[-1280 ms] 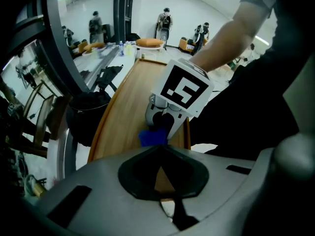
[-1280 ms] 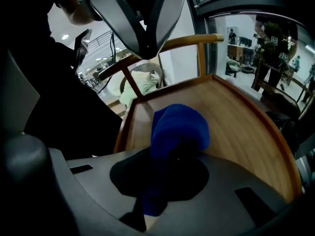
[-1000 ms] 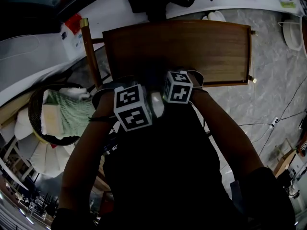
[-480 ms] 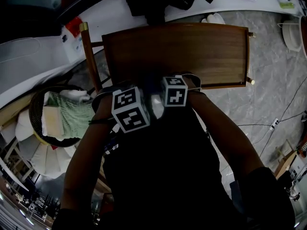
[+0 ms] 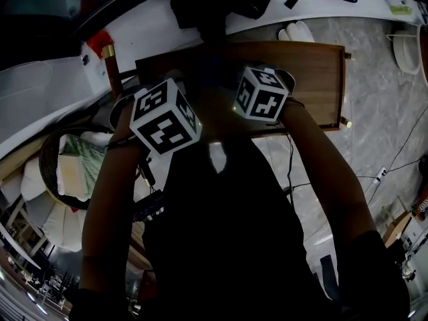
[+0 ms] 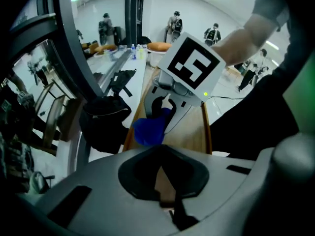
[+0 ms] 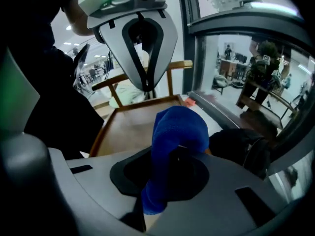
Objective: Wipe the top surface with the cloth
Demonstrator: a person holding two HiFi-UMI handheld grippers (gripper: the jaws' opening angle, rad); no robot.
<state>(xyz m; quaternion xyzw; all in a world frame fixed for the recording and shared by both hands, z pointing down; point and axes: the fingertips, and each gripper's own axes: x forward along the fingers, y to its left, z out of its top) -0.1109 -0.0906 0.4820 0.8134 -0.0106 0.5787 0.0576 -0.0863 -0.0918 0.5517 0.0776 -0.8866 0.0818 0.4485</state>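
Pinching cloth (image 7: pixel 177 132), R tool (image 7: pixel 170 173) above wooden top (image 5: pixel 314 65), basket (image 5: pixel 44 158) nearby

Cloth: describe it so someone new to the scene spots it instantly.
Find the brown wooden table top before the person. Over it, the right gripper is shut on the cloth: a bunched, bright blue wad. The left gripper beside it is shut and empty.

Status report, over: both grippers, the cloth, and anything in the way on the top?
Left gripper shut, empty. Right gripper shut on blue cloth, over the wooden top. Nothing seen on the top in the way.
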